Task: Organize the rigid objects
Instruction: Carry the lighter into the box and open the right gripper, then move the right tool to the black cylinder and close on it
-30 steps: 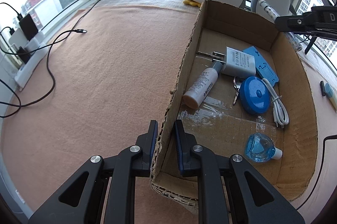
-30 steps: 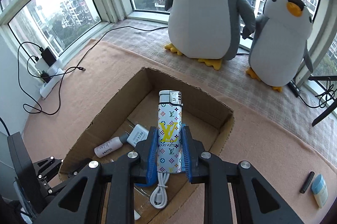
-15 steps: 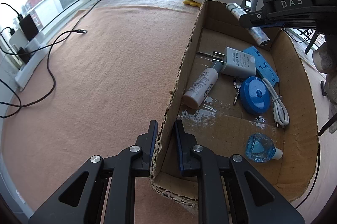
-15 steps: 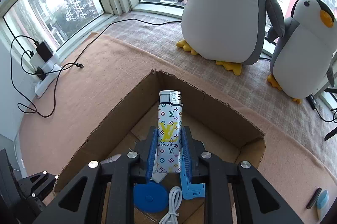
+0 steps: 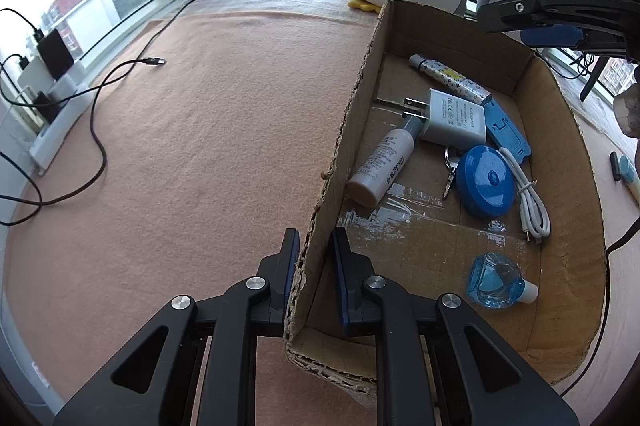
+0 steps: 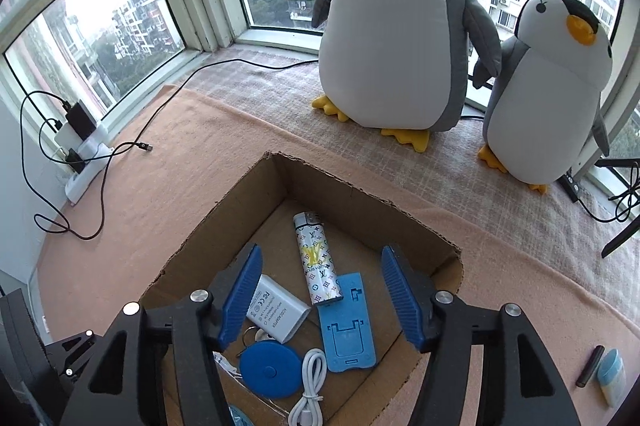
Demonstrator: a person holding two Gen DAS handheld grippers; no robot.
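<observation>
Lighter (image 6: pixel 317 258) lies in box (image 5: pixel 556 94), my right tongs (image 6: pixel 322 300) released, left tongs (image 5: pixel 314 278) clenched on box wall; next I'd fetch the black stick (image 6: pixel 589 366).

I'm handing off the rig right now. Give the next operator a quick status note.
Left hand-held gripper: shut on the cardboard box wall, steadying it.
Right hand-held gripper: open and empty above the box.
Done: the patterned lighter lies inside, its end on the blue phone stand, beside the white charger.
Left: a black stick and a light blue item lie on the mat right of the box.
</observation>
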